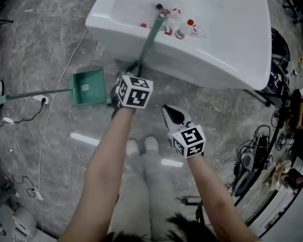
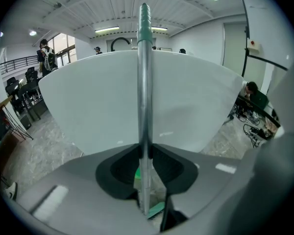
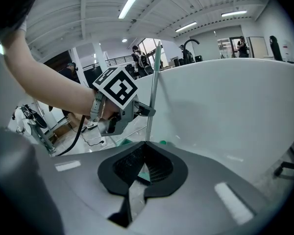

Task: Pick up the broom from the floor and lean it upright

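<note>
The broom (image 1: 150, 40) has a silver handle with a green grip at its top end. It stands steeply, its top against the rim of the white table (image 1: 227, 59). My left gripper (image 1: 135, 69) is shut on the handle low down. In the left gripper view the broom handle (image 2: 145, 92) runs up between the jaws of my left gripper (image 2: 144, 153), in front of the white table (image 2: 196, 102). The broom's head is hidden. My right gripper (image 1: 165, 108) hangs to the right, apart from the broom, jaws together and empty. The right gripper view shows my right gripper (image 3: 146, 145), the broom handle (image 3: 153, 87) and the left gripper (image 3: 148, 110).
A green dustpan (image 1: 88, 86) with a long handle (image 1: 30, 94) lies on the grey marble floor to the left. Small bottles (image 1: 178, 30) stand on the table by the broom's top. Cables (image 1: 45, 120) trail over the floor at left, equipment (image 1: 257, 155) at right. My shoes (image 1: 141, 146) are below the grippers.
</note>
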The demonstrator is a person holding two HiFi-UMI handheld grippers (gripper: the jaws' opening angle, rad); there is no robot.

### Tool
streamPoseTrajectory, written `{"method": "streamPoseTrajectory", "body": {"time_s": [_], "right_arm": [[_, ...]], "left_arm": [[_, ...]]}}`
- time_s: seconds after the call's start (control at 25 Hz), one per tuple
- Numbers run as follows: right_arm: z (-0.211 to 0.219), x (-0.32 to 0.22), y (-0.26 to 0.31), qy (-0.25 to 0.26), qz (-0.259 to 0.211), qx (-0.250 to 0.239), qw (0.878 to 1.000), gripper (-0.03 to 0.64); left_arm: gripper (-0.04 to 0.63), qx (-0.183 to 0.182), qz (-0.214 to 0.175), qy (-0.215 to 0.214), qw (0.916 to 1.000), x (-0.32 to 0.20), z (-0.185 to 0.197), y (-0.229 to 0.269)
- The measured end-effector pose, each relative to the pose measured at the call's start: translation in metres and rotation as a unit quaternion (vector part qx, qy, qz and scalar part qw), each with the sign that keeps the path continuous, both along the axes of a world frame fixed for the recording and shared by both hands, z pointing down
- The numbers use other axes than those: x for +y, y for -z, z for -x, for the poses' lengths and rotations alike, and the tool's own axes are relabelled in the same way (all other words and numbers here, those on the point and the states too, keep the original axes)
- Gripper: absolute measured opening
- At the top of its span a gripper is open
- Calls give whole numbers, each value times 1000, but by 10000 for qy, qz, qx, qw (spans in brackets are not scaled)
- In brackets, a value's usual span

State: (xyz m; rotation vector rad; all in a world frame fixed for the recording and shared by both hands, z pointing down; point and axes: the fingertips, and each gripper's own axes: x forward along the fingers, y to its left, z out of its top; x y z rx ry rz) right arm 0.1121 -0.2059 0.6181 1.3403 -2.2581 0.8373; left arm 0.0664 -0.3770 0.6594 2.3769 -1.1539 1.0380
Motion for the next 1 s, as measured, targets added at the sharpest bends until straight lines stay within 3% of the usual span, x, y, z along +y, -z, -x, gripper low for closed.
{"method": "streamPoseTrajectory", "body": {"time_s": [0.16, 0.36, 0.72, 1.0], "right_arm": [[0, 2, 0, -13, 23, 12, 10000, 2], [2, 4, 3, -8, 22, 43, 10000, 2], [19, -1, 44, 135, -166, -6, 9998, 2], [31, -8, 93, 237, -412, -17, 9989, 2]], "left_arm": [[81, -81, -145, -107, 9998, -4, -2, 2], [140, -1, -142, -242, 9996, 0, -6, 8], [141, 179, -114, -502, 9985, 21, -1, 49], [106, 428, -275, -399, 9979, 45, 9, 109]]}}
